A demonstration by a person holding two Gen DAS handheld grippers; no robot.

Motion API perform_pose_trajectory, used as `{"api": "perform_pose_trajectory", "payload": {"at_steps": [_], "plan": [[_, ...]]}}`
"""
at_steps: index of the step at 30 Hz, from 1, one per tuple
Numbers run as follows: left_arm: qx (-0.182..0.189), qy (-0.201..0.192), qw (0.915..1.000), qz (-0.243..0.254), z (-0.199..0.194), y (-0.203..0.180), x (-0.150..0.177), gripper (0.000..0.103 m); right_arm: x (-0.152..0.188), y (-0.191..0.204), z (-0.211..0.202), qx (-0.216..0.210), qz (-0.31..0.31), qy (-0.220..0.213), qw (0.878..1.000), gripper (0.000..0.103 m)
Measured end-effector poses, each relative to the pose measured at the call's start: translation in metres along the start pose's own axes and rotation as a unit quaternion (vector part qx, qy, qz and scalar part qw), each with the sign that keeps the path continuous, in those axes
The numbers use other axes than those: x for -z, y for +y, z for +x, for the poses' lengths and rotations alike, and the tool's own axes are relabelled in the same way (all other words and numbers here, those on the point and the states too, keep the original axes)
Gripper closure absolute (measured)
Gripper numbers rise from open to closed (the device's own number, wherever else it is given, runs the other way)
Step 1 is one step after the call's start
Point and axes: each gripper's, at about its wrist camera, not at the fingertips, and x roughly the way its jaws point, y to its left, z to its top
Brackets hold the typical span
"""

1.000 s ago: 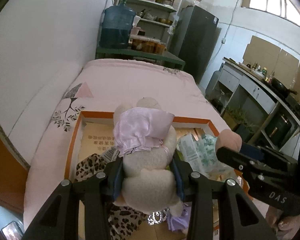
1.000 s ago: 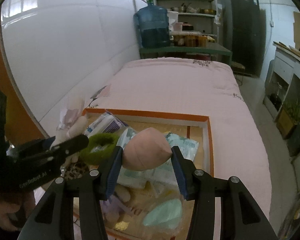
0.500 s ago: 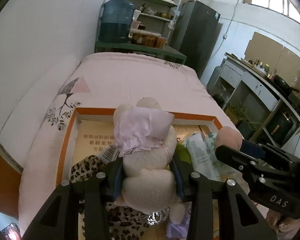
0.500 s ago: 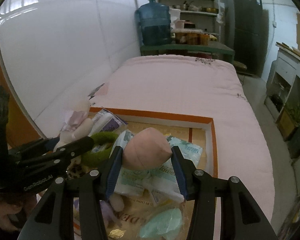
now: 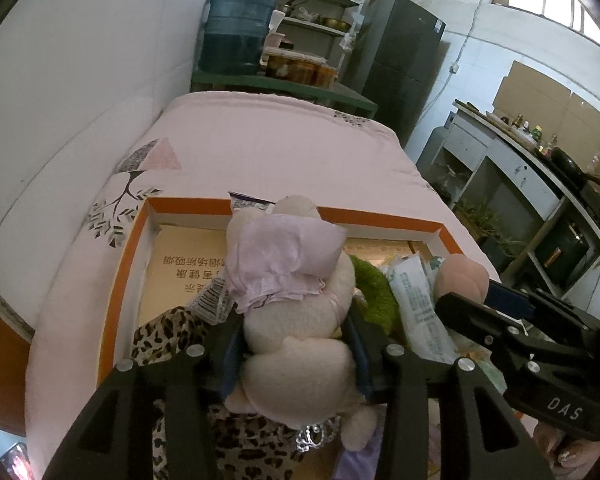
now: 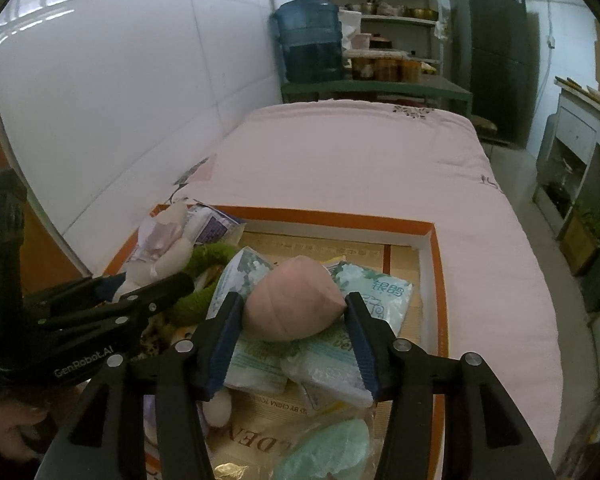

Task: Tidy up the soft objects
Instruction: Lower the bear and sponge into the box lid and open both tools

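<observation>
An orange-rimmed cardboard box point(image 5: 128, 264) sits on a pink quilted bed point(image 5: 268, 152), crowded with soft things. At its left lies a leopard-print cloth point(image 5: 160, 336). Over it, the left gripper point(image 5: 296, 354) has a cream plush toy point(image 5: 300, 320) between its blue pads; the toy is fuzzy and plump, wearing a pale lilac satin bonnet with a frilled edge. The jaws are opening, though the pads still touch the toy's sides. Right of it lie a green fuzzy ring point(image 6: 204, 276) and white tissue packs point(image 6: 380, 300) printed in green. The right gripper point(image 6: 294, 320) holds a smooth, peach-pink, egg-shaped cushion point(image 6: 294, 304) just above those packs; its jaws are opening too, pads still against the cushion's ends. A mint-green soft piece point(image 6: 328, 448) lies in the box nearest the camera.
</observation>
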Motion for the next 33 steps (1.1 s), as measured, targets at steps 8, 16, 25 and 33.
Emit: {"api": "perform_pose_trajectory", "payload": {"at_steps": [8,16,25,33], "plan": [[-0.006,-0.005,1.0,-0.001,-0.003,0.002,0.002,0.047,-0.001,-0.001,-0.001,-0.005,0.002,-0.003,1.0,0.043],[-0.008,-0.017,0.9998,0.008,-0.011,-0.001,0.002,0.044,-0.003,0.002,-0.007,-0.001,-0.002,-0.01,1.0,0.042],[-0.016,-0.044,0.9988,0.015,-0.032,-0.005,-0.002,0.04,-0.004,0.005,-0.021,0.0,-0.002,-0.021,1.0,0.042],[-0.018,-0.056,0.9981,0.016,-0.049,-0.005,-0.002,0.04,-0.003,0.008,-0.036,-0.001,-0.003,-0.029,1.0,0.042]]}}
